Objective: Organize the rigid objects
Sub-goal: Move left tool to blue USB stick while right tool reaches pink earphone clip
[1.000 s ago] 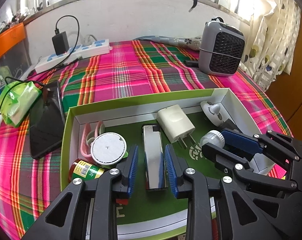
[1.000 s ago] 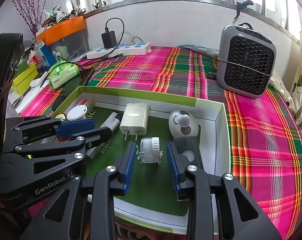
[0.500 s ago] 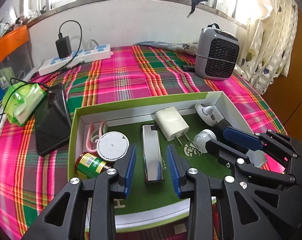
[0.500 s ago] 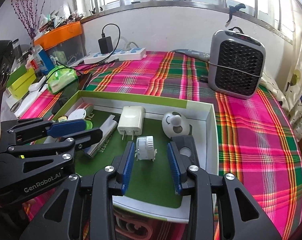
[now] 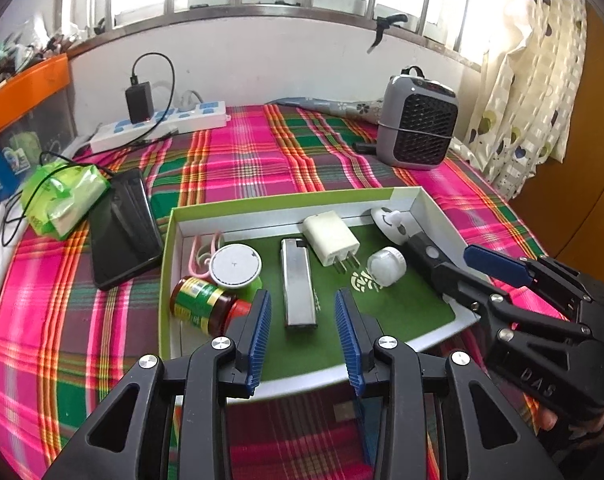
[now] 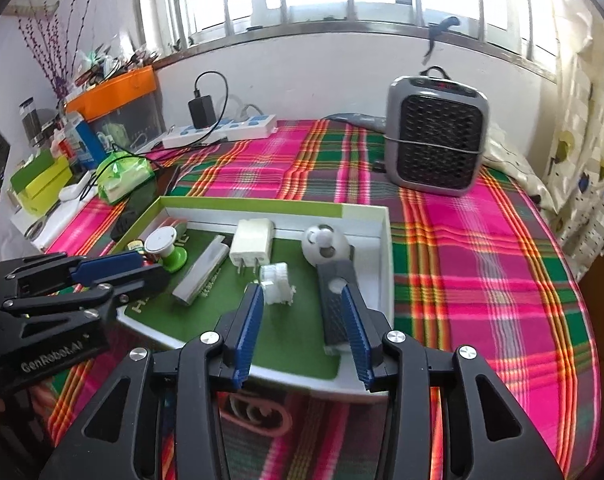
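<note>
Left wrist view: left gripper (image 5: 302, 330) spread, empty, above box (image 5: 293, 202); lighter (image 5: 297, 282), charger (image 5: 331, 236), jar (image 5: 199, 306) lay inside.
Right wrist view: right gripper (image 6: 304, 330) spread, empty; white cap (image 6: 275, 282) and black case (image 6: 336, 304) lay in the box.

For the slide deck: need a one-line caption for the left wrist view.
Open left gripper hovers at the near edge of a green-lined box holding a silver lighter, white charger and jar.

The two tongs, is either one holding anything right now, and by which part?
Nothing is held. The left tongs and the right tongs are both open above the near edge of the tray, touching none of the items.
</note>
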Available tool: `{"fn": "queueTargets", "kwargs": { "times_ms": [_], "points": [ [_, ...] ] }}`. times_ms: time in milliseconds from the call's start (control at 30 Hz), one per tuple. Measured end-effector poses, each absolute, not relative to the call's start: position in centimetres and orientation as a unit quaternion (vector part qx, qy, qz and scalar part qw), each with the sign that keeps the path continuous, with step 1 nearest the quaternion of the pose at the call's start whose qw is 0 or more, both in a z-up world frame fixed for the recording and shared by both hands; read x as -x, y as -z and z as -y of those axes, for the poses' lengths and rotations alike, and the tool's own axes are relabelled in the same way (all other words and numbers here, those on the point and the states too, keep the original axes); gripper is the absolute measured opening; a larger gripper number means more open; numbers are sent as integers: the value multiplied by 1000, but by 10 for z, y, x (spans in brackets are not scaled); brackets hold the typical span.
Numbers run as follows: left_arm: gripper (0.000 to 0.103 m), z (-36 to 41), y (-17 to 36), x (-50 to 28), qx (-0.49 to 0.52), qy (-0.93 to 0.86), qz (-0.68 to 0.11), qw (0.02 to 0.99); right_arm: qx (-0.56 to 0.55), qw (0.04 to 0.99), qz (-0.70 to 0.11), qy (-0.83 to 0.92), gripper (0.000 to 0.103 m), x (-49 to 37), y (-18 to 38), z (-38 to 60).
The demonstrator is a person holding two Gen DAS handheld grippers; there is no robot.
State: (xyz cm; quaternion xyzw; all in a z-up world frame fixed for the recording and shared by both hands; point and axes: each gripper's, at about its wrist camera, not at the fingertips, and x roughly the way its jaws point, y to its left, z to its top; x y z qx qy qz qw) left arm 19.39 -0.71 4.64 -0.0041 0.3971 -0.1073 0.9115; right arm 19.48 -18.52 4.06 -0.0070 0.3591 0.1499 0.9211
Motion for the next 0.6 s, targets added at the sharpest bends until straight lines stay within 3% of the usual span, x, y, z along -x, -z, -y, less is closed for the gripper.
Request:
{"fn": "queueTargets", "kwargs": {
  "times_ms": [600],
  "points": [
    [32, -6, -39, -142, 35, 122, -402, 907, 7, 905, -372, -206, 42, -149, -28, 192]
  ]
}}
